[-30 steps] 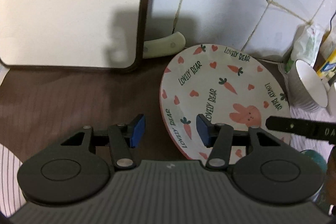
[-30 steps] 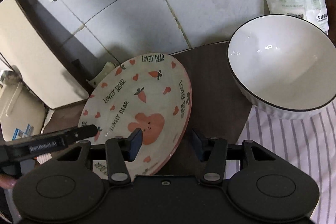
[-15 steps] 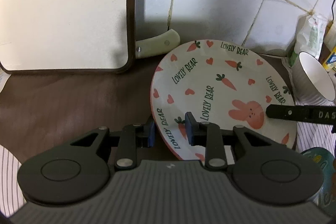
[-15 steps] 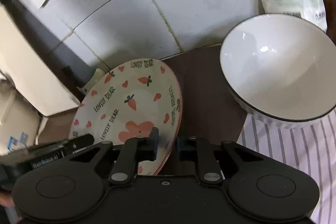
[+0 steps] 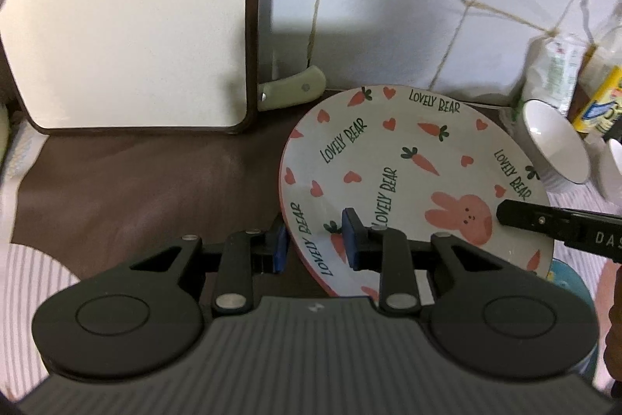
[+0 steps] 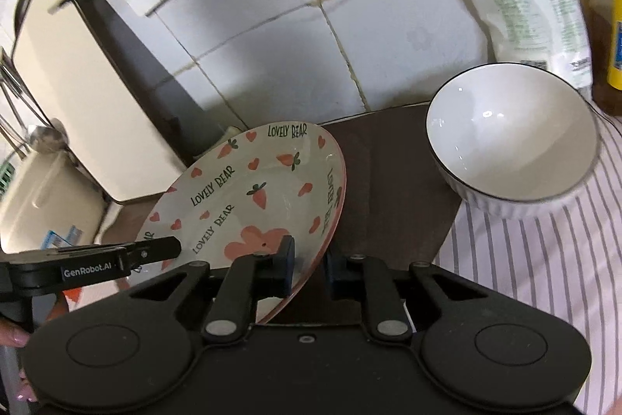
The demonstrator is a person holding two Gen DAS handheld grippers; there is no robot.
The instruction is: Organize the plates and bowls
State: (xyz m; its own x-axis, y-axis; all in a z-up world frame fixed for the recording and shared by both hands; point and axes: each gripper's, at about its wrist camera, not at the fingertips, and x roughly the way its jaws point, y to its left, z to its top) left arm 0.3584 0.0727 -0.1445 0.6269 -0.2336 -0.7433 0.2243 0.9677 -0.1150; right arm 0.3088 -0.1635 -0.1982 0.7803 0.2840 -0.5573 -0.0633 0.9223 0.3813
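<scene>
While both grippers' jaws clamp its rim, the plate (image 5: 392, 158) tilts.

The plate (image 5: 392, 158) sits tilted between two grippers: the left gripper (image 5: 315, 240) clamps its left rim, the right gripper (image 6: 309, 269) its right rim. Behind it, a knife handle (image 5: 291, 89) pokes out from behind a cutting board (image 5: 124, 18) leaning on the tiled wall (image 5: 408, 6). Right of the plate stands a bowl (image 6: 509, 139), partly on a striped cloth (image 6: 544, 259), with a packet (image 6: 528, 2) against the wall behind it.
</scene>
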